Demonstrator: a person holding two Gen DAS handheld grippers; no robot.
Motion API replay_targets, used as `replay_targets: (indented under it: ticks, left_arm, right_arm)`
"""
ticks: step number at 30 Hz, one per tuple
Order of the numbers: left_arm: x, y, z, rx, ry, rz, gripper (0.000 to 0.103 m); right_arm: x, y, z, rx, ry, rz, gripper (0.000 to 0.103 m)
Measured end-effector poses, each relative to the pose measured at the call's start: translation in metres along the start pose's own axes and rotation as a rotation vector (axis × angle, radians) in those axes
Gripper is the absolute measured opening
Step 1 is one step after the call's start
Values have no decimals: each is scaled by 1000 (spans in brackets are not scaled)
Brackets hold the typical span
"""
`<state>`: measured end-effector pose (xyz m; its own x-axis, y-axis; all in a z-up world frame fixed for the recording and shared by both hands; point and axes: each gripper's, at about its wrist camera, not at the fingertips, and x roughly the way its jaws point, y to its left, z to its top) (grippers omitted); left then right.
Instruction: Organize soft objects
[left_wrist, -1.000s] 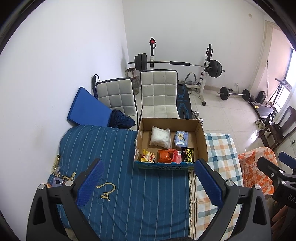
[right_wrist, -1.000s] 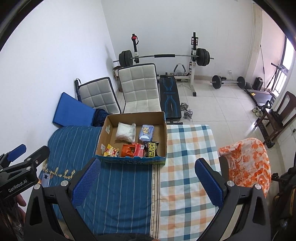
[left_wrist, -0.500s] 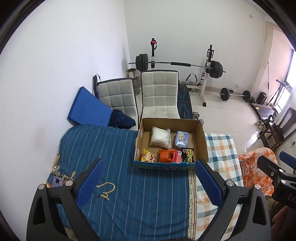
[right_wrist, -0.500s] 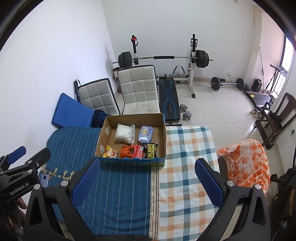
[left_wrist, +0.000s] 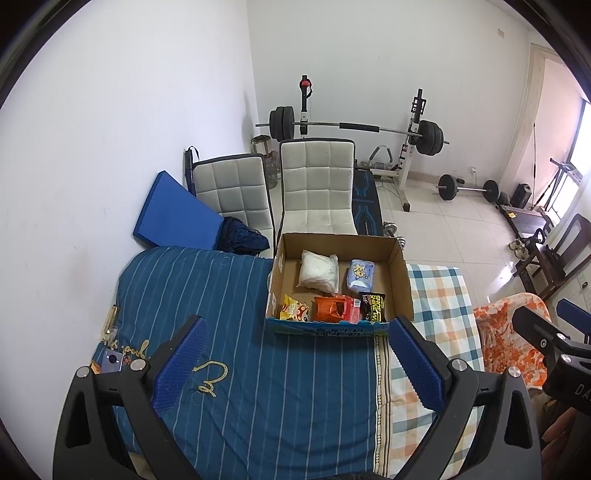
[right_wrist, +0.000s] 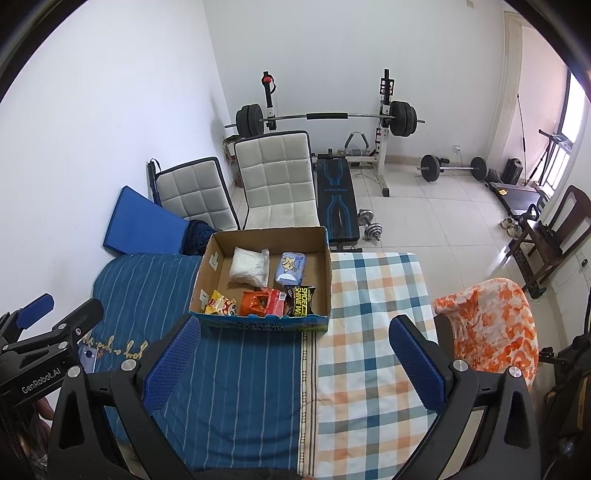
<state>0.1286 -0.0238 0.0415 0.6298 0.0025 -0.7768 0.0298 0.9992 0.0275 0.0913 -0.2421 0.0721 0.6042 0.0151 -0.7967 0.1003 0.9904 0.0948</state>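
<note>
The box (left_wrist: 400, 280) is matt brown corrugated cardboard with a printed blue front. In it lie glossy, crinkled plastic snack packets (left_wrist: 334, 308), a soft white plastic bag (left_wrist: 319, 273) and a smooth tissue pack (left_wrist: 361, 274). The bed wears matt woven cloth: a blue striped sheet (left_wrist: 258, 387) and a checked sheet (right_wrist: 369, 332). The floor (right_wrist: 443, 221) is glossy tile.

Two white quilted chairs (left_wrist: 314, 184) stand just beyond the bed, a blue mat (left_wrist: 173, 212) leaning on the wall left of them; behind them a barbell rack (right_wrist: 325, 118), a weight bench (right_wrist: 336, 199) to their right
</note>
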Motion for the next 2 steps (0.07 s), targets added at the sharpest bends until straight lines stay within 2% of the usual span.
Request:
replay_targets:
  ticks: [2]
  left_arm:
    - [0,-2,-2,0,1,0,100]
  right_arm:
    - [0,0,0,-1,-1,-2,103]
